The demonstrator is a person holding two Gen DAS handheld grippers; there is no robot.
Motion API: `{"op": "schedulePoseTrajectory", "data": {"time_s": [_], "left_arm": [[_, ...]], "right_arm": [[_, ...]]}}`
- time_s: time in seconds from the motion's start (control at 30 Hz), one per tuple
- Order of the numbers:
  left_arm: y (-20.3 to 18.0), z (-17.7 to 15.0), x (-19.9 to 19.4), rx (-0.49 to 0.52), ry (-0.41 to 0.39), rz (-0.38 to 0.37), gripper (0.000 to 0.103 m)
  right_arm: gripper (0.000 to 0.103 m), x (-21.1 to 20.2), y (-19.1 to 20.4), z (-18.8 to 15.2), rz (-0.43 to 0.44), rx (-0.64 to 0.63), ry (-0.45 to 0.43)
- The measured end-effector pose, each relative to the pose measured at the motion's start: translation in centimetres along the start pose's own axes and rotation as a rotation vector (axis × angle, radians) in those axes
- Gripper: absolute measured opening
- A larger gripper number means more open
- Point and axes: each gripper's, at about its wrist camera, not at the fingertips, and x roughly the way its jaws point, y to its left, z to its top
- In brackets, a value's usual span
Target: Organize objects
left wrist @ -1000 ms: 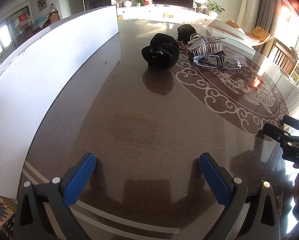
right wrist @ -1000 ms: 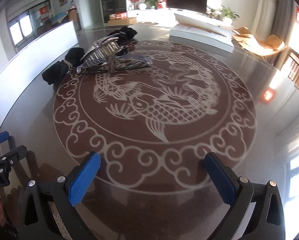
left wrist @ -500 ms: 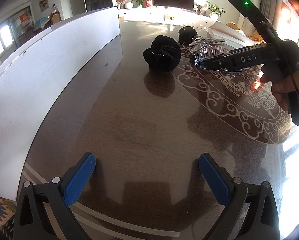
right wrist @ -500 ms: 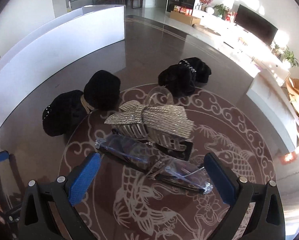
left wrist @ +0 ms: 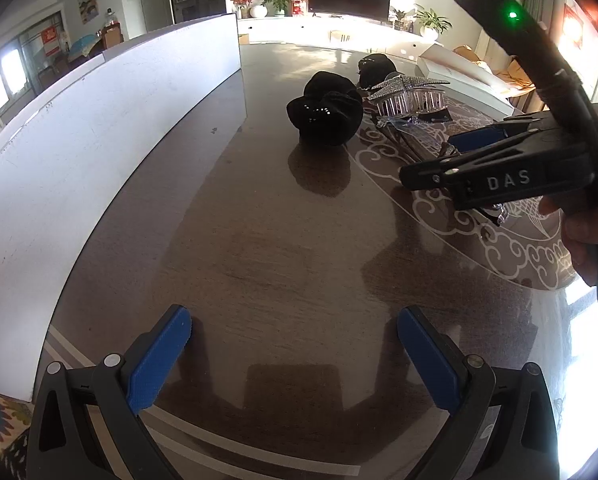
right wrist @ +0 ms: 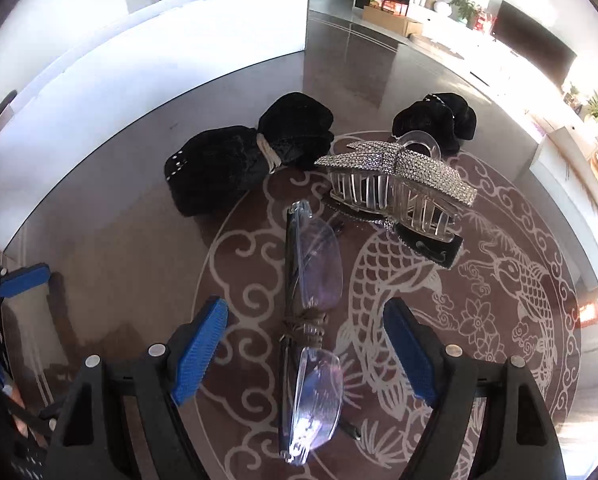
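Left wrist view
Hidden: the glasses (left wrist: 411, 136) are mostly covered by the right gripper (left wrist: 465, 156), which crosses from 3 o'clock; only a lens edge and temple show.
Hard to make out: the small black item (left wrist: 373, 68) behind the rhinestone hair claw (left wrist: 409, 94) at 1 o'clock.
Left gripper (left wrist: 293, 354): blue pads stand wide apart over bare dark table (left wrist: 259, 220), nothing between them.
Black scrunchie (left wrist: 325, 114): at 12 o'clock, well apart from the left gripper.
White board (left wrist: 99, 120): runs along the table edge from 9 to 11 o'clock.
Hand (left wrist: 583, 236): wraps the right gripper's handle at 3 o'clock, partly cut off by the frame.

Right wrist view
Cut off: the left gripper's blue pad (right wrist: 23, 280) peeks in at 9 o'clock.
Right gripper (right wrist: 305, 344): jaws closing, pads clear of the glasses (right wrist: 311, 308).
Glasses: folded, lying lengthwise between the two pads, bridge about level with them.
Hair claw (right wrist: 399, 184): at 1 o'clock, just beyond the glasses.
Scrunchie (right wrist: 243, 160): at 11 o'clock.
Second black scrunchie (right wrist: 435, 120): behind the claw.
Pose: gripper points steeply down at the fish-patterned table (right wrist: 499, 280).
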Motion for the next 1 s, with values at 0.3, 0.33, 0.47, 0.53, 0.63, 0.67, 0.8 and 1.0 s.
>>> {"op": "schedulePoseTrajectory", "data": {"time_s": [0.3, 0.33, 0.47, 0.53, 0.63, 0.67, 0.8, 1.0], "left_arm": [[0.0, 0.0, 0.1, 0.001, -0.002, 0.001, 0.103], [0.0, 0.0, 0.1, 0.001, -0.002, 0.001, 0.103], [0.0, 0.0, 0.1, 0.001, -0.002, 0.001, 0.103], [0.0, 0.0, 0.1, 0.0, -0.002, 0.001, 0.103], [0.0, 0.1, 0.3, 0.0, -0.002, 0.001, 0.103], [0.0, 0.1, 0.2, 0.001, -0.003, 0.001, 0.103], [0.0, 0.0, 0.2, 0.002, -0.002, 0.001, 0.103], [0.0, 0.0, 0.2, 0.003, -0.002, 0.001, 0.103]], "right_arm": [[0.028, -2.1, -1.5, -3.4, -0.031, 0.176, -0.079], [0.028, -2.7, -1.8, -4.6, -0.043, 0.194, -0.091], [0.028, -5.0, -2.7, -9.0, -0.111, 0.271, -0.112], [0.028, -5.7, -3.0, -10.9, -0.134, 0.29, -0.122], [0.028, -6.8, -2.6, -13.3, -0.144, 0.313, -0.142], [0.03, -7.0, -2.6, -13.9, -0.142, 0.324, -0.153], [0.062, -6.7, -2.3, -14.2, -0.14, 0.35, -0.187], [0.09, -6.0, -1.4, -14.1, -0.16, 0.326, -0.171]]}}
